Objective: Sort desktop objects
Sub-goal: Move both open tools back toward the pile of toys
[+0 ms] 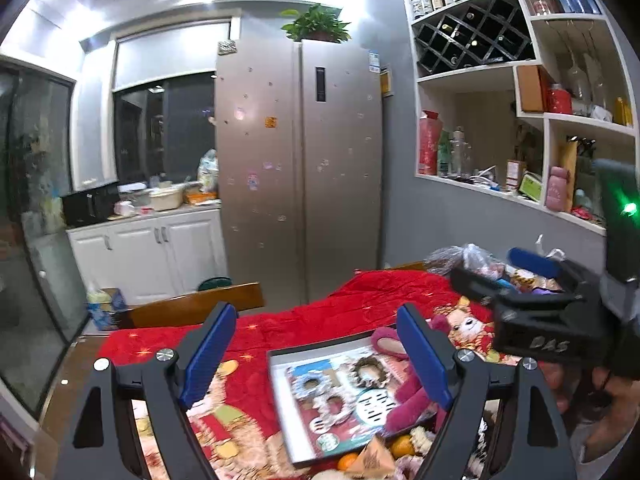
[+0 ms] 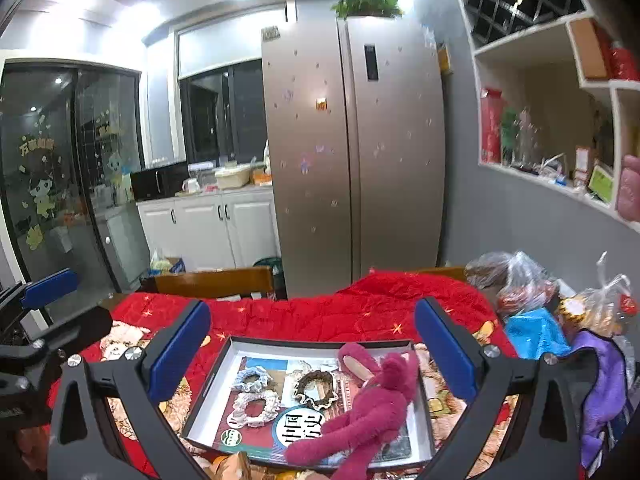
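A shallow white-rimmed box tray lies on the red quilted cloth. In it are three scrunchies: light blue, white and brown. A magenta plush toy sprawls over its right half, next to a round printed card. My right gripper hangs above the tray, open and empty. My left gripper is also open and empty, up over the tray's left side. The plush shows behind its right finger.
Plastic bags, a blue packet and a purple cloth crowd the table's right end. Oranges lie at the tray's near edge. A wooden chair back stands beyond the table, then a fridge and wall shelves.
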